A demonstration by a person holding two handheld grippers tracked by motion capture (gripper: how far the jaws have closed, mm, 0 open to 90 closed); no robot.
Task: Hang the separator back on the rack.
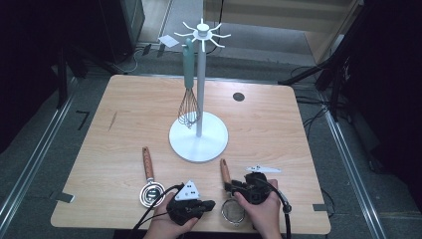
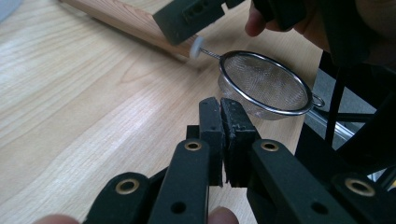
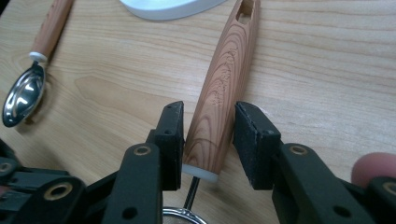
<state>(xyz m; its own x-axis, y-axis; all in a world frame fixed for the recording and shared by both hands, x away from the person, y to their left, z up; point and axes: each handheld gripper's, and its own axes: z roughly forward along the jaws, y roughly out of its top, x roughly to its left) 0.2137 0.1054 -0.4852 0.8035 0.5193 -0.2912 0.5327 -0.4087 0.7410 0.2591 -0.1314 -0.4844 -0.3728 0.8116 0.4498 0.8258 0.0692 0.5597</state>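
On the worktop (image 1: 124, 129) the largest thing was the white rack (image 1: 199, 134), with a whisk (image 1: 188, 94) hanging beside its pole. Nearer me lay the strainer (image 1: 230, 199), its wooden handle (image 3: 227, 84) pointing toward the rack base and its mesh bowl (image 2: 264, 86) at the near edge, between my two hands.

My right gripper (image 3: 208, 144) sat low over the handle's bowl end. Its jaws stood partly apart, one on each side of the wood; the left pad looked to be just at the handle, the right pad was clear of it with a gap showing, so I had no clamp on it.

My left gripper (image 2: 221, 135) had its jaws together with nothing between them, hovering just beside the mesh bowl without touching it.

A spoon (image 1: 149, 186) with a wooden handle lay to the left, apart from both grippers.
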